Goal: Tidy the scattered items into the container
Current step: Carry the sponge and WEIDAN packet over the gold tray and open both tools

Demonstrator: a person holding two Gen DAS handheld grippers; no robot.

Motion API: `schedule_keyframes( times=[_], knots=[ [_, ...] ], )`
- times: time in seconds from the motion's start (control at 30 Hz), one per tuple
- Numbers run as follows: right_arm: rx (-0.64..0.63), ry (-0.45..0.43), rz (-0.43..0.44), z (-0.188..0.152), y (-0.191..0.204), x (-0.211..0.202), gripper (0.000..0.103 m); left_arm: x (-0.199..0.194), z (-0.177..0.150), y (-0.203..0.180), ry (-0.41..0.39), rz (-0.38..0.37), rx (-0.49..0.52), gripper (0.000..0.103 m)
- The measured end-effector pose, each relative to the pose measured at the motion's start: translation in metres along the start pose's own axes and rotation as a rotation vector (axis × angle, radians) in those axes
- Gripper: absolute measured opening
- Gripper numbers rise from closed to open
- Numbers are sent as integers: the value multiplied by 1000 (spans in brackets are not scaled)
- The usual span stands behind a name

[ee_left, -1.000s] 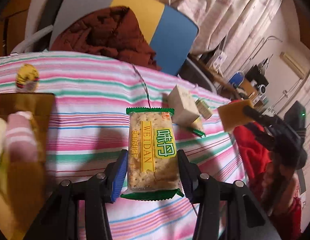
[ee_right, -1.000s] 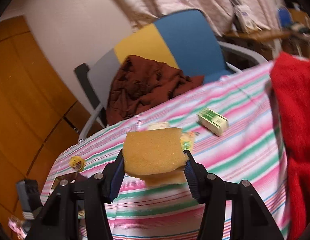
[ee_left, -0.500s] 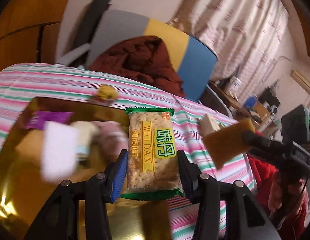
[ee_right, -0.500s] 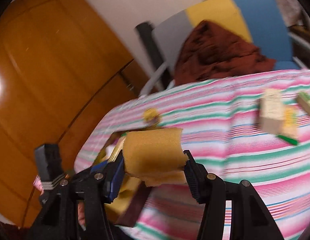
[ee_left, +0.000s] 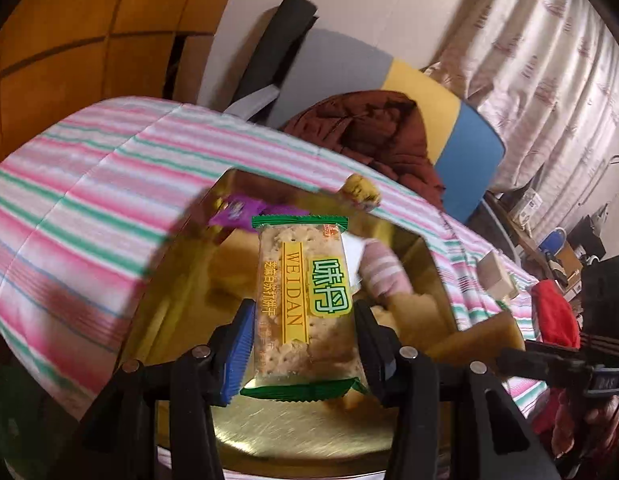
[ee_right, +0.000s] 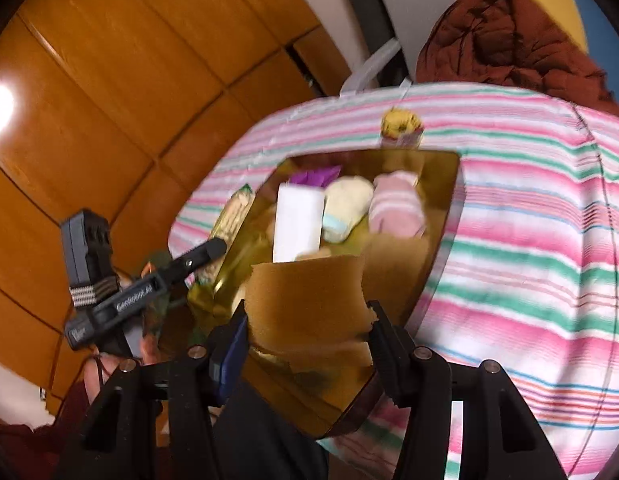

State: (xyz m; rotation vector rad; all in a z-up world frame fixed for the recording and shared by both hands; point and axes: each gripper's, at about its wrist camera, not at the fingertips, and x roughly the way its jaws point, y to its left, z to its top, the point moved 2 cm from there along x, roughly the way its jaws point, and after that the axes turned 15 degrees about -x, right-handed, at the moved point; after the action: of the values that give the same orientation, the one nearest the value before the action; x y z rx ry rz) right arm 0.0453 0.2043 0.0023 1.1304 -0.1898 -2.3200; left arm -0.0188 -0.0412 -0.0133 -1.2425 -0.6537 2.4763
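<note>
My left gripper [ee_left: 303, 344] is shut on a cracker packet [ee_left: 303, 300] with green ends and holds it above the gold tray [ee_left: 301, 428]. My right gripper [ee_right: 307, 332] is shut on a yellow sponge [ee_right: 309, 304] and holds it over the near part of the same tray [ee_right: 441, 208]. The tray holds a white box [ee_right: 297, 222], a pale yellow roll [ee_right: 347, 208], a pink striped roll [ee_right: 397, 210] and a purple packet [ee_right: 313, 178]. The right gripper with the sponge [ee_left: 481, 338] shows at the right in the left wrist view.
A small yellow item [ee_right: 401, 126] sits on the striped cloth [ee_right: 529, 220] just beyond the tray. A beige box [ee_left: 495, 278] lies further right on the cloth. A chair with a brown garment [ee_left: 373, 136] stands behind the table. A wooden wall [ee_right: 109, 80] is at the left.
Both grippers have swung left from the cloth with their loads and are now over the gold tray. The cracker packet and sponge stay gripped.
</note>
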Motion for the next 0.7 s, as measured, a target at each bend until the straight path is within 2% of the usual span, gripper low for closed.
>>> schedule_keyframes(
  times=[0.1, 0.2, 0.23, 0.37, 0.5, 0.7],
  knots=[
    [-6, 52, 3, -5, 3, 11, 59, 8, -5, 3, 27, 37, 8, 49],
    [-10, 68, -7, -7, 5, 20, 77, 15, -10, 6, 40, 118, 13, 49],
    [-10, 59, -8, -7, 5, 20, 77, 16, -11, 8, 41, 129, 4, 50],
    [5, 0, -38, -5, 1, 8, 77, 8, -6, 12, 9, 109, -35, 57],
    [26, -45, -48, -3, -6, -7, 78, -2, -3, 9, -44, 96, -40, 60],
    [51, -66, -52, -8, -12, -19, 78, -2, -6, -5, -27, 70, -42, 60]
  ],
)
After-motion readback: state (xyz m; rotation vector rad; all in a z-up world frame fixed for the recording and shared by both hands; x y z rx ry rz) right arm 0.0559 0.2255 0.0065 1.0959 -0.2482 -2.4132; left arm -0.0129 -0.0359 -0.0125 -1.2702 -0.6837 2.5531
